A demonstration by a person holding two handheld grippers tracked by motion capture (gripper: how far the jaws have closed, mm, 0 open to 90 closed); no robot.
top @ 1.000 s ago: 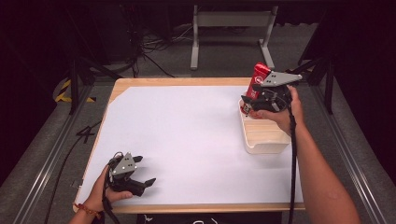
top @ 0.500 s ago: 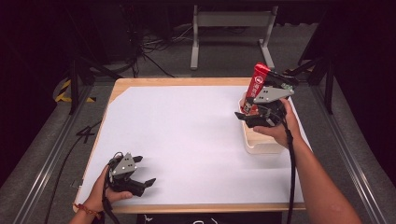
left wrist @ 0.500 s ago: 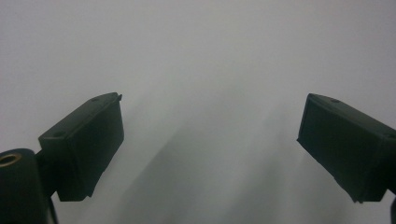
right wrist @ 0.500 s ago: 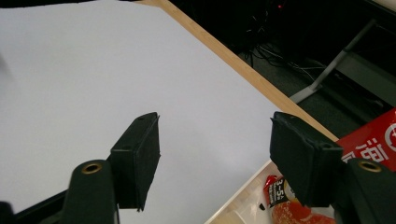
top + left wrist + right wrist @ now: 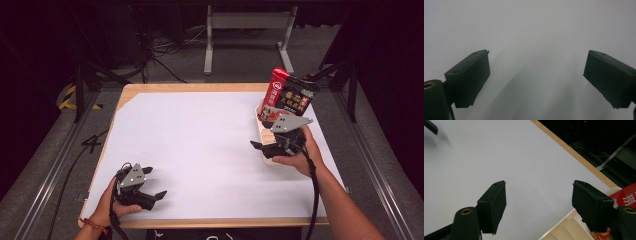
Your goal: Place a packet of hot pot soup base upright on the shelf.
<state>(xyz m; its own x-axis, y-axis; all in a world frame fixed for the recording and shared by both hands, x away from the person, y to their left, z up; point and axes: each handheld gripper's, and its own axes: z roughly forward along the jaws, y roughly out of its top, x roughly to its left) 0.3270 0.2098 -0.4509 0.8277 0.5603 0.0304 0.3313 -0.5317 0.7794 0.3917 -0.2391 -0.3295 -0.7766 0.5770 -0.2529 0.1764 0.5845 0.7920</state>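
The red packet (image 5: 287,96) standing in the tray (image 5: 264,131) at two o'clock looks light and crinkly, best pinched at its top edge, and both the right gripper (image 5: 261,148) and left gripper (image 5: 156,196) gape wide, empty.

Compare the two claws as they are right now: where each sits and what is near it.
The left claw sits low at the near left of the white sheet, with bare sheet around it; the right claw is at the right side, over the cream tray that holds a red and black packet. The left claw points right, the right claw points left. Both are open and hold nothing.
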